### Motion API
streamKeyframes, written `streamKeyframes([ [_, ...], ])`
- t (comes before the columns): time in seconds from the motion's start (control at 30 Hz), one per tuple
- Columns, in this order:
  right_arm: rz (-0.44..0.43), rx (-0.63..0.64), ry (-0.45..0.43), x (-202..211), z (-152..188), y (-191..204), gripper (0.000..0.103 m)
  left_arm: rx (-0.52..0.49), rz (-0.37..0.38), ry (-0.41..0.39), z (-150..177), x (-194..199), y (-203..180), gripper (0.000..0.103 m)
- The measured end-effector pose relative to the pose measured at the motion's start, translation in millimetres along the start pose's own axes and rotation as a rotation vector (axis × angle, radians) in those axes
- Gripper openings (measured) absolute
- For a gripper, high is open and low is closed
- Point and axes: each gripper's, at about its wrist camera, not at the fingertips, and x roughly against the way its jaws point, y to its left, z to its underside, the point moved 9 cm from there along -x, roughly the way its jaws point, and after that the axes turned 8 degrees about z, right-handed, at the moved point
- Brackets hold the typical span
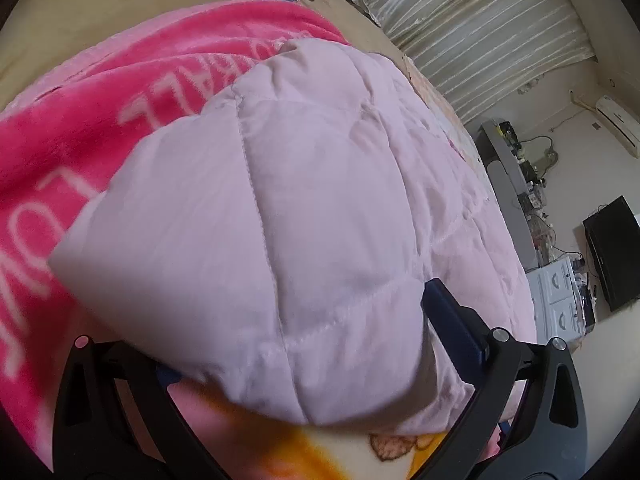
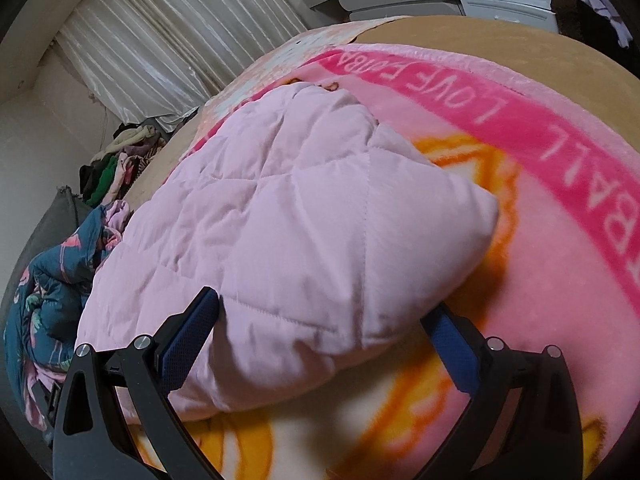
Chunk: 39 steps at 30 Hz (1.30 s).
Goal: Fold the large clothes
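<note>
Slippage is the main risk here. The pale pink quilted garment lies bunched on the pink fleece blanket that covers the bed, roughly mid-bed, with its far end reaching toward the curtain-side edge. The left gripper stands wide, its fingers straddling a puffy folded edge; only one blue pad shows, the other is hidden behind the fabric, and the jaws do not look closed on anything. The right gripper is likewise wide open, a pad on either side of the garment's near bulge.

Padding this thick would likely spring back, so a shallow pinch might catch only the outer shell and let the layers slide apart. Closing too deep could also nip the blanket beneath and drag it along with the fold. The free corner juts toward the lettered border and may flop open if both sides are not lifted evenly. Loose clothing heaped at the bed's edge could snag a wide sweep.
</note>
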Motion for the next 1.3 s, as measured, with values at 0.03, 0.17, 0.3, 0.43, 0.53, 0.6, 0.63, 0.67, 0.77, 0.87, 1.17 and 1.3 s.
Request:
streamKeyframes([
  [0.03, -0.003, -0.008, 0.001, -2, -1, 0, 0.099, -0.002, -0.002, -0.005, -1, -1, 0, 0.095],
  [0.17, -0.023, -0.046, 0.013, -18, -6, -3, 0.099, -0.007, -0.007, -0.017, -5, -6, -2, 0.095],
  [0.3, -0.058, -0.078, 0.029, -33, -11, -5, 0.099, -0.021, -0.022, -0.029, -9, -7, -6, 0.095],
  [0.43, -0.062, -0.060, 0.023, -41, -17, 1, 0.099, -0.035, -0.033, -0.037, -15, -11, -7, 0.095],
  [0.53, -0.061, -0.048, 0.020, -43, -19, 5, 0.099, -0.044, -0.033, -0.039, -17, -14, -10, 0.095],
  [0.6, -0.064, -0.031, 0.014, -43, -20, 8, 0.097, -0.048, -0.032, -0.041, -17, -15, -10, 0.095],
  [0.63, -0.070, -0.022, 0.012, -42, -21, 10, 0.093, -0.050, -0.031, -0.042, -18, -16, -11, 0.095],
  [0.67, -0.080, -0.008, 0.009, -41, -22, 13, 0.088, -0.053, -0.030, -0.045, -18, -16, -11, 0.095],
  [0.77, -0.106, 0.025, -0.002, -39, -24, 18, 0.074, -0.080, -0.031, -0.061, -19, -15, -16, 0.088],
  [0.87, -0.116, 0.103, -0.033, -30, -27, 31, 0.057, -0.147, -0.036, -0.084, -20, -9, -28, 0.071],
  [1.17, -0.043, 0.511, -0.195, 20, -36, 93, 0.032, -0.385, -0.070, -0.124, -27, 22, -81, 0.034],
  [1.3, -0.067, 0.621, -0.269, 58, -35, 118, 0.031, -0.452, -0.060, -0.148, -27, 44, -105, 0.032],
])
